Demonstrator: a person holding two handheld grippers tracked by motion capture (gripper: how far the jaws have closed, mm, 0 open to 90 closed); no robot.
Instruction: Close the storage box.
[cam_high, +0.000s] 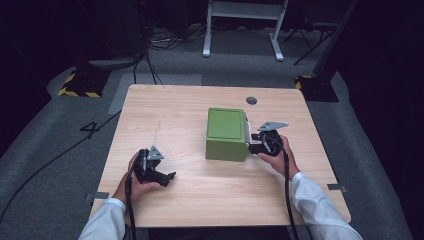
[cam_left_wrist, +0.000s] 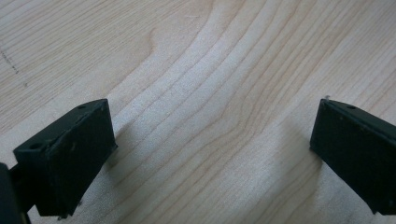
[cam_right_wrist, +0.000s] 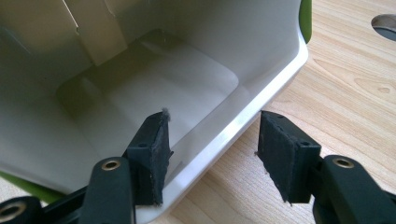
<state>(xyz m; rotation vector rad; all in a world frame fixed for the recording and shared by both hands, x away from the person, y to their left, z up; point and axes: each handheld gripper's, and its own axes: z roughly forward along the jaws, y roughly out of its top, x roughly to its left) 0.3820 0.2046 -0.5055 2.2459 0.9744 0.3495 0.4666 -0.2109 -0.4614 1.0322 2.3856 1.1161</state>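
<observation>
A green box (cam_high: 226, 134) with a white inside lies on its side near the middle of the wooden table (cam_high: 200, 200), its mouth turned to the right. My right gripper (cam_high: 251, 142) is at that mouth. In the right gripper view the box's white rim (cam_right_wrist: 261, 88) runs between the jaws of my right gripper (cam_right_wrist: 215, 119): one jaw is inside the box, the other outside over the wood, and neither pad presses on the rim. My left gripper (cam_high: 169, 177) rests at the table's front left. Its jaws stand wide apart over bare wood (cam_left_wrist: 215, 105).
A round cable hole (cam_high: 251, 100) sits in the tabletop behind the box, also seen in the right gripper view (cam_right_wrist: 385, 23). Beyond the far edge, a white metal frame (cam_high: 242, 30) and cables (cam_high: 150, 45) stand on the grey floor.
</observation>
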